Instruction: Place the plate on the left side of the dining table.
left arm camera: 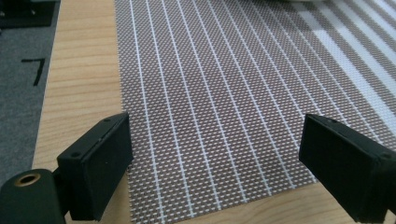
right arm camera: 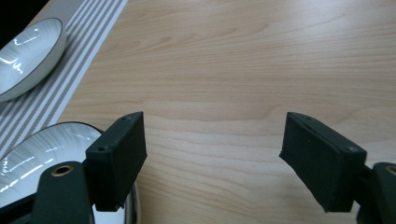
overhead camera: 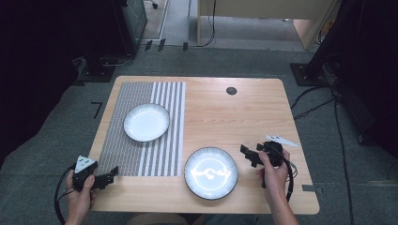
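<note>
Two plates, one [overhead camera: 146,122] laid on the striped placemat [overhead camera: 141,159], one [overhead camera: 211,172] on the bare desk [overhead camera: 234,117], are flanked by left tool [overhead camera: 109,176] and right tool [overhead camera: 248,155], each spread wide and empty, apparently readied for grasping

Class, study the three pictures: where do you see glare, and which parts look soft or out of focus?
High view: bright squiggly glare on the near plate, a softer sheen on the far plate; room edges fall dark. Right gripper view: glare streaks on both plates, wood grain softens with distance. Left gripper view: the placemat weave is crisp nearby, blurring toward the top.
</note>
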A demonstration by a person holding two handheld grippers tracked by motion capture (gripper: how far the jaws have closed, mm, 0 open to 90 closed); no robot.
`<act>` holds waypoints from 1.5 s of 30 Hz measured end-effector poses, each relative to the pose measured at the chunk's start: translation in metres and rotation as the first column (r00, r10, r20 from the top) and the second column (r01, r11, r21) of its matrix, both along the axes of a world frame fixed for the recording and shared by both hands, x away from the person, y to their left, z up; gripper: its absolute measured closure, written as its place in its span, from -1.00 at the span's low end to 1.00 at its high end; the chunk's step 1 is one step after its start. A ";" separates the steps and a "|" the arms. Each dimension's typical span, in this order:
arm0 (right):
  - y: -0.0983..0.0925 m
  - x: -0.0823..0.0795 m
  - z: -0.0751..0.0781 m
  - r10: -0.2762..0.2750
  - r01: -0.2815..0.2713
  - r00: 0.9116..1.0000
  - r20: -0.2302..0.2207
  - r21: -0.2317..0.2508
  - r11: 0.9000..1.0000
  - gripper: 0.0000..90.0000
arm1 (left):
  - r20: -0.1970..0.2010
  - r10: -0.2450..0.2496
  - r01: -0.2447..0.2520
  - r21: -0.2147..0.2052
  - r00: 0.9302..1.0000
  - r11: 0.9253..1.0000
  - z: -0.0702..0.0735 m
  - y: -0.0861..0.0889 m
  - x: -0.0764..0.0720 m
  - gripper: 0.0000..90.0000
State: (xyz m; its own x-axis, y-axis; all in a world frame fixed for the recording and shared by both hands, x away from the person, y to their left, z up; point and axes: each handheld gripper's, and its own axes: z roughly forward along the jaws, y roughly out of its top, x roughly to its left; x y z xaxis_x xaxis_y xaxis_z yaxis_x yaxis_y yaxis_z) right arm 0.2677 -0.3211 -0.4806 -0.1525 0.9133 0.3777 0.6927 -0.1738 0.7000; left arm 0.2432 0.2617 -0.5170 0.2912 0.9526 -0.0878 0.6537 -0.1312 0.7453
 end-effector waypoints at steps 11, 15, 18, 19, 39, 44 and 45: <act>-0.030 -0.021 -0.009 -0.053 0.053 0.999 -0.012 -0.015 0.998 -0.51 | -0.001 0.002 -0.002 0.034 1.000 0.999 0.000 -0.003 0.000 -0.79; -0.041 -0.028 -0.011 -0.078 0.078 0.997 -0.022 -0.018 0.997 -0.51 | -0.001 0.002 -0.002 0.028 1.000 1.000 0.000 -0.003 0.000 -0.79; -0.049 -0.034 -0.012 -0.092 0.092 0.995 -0.025 -0.019 0.996 -0.51 | -0.001 0.002 -0.001 0.030 1.000 1.000 0.000 -0.003 0.000 -0.79; -0.052 -0.035 -0.013 -0.100 0.099 0.995 -0.028 -0.020 0.995 -0.51 | -0.001 0.001 -0.001 0.030 1.000 1.000 0.000 -0.003 0.000 -0.79; -0.101 -0.067 -0.030 -0.200 0.196 0.977 -0.071 -0.059 0.979 -0.52 | -0.001 0.002 -0.002 0.025 1.000 1.000 0.000 -0.002 0.000 -0.79; -0.109 -0.072 -0.033 -0.212 0.207 0.975 -0.069 -0.075 0.976 -0.52 | -0.001 0.002 -0.002 0.023 1.000 1.000 0.000 -0.002 0.000 -0.79; -0.110 -0.073 -0.033 -0.215 0.209 0.974 -0.070 -0.081 0.975 -0.52 | -0.001 0.002 -0.002 0.024 1.000 1.000 0.000 -0.002 0.000 -0.79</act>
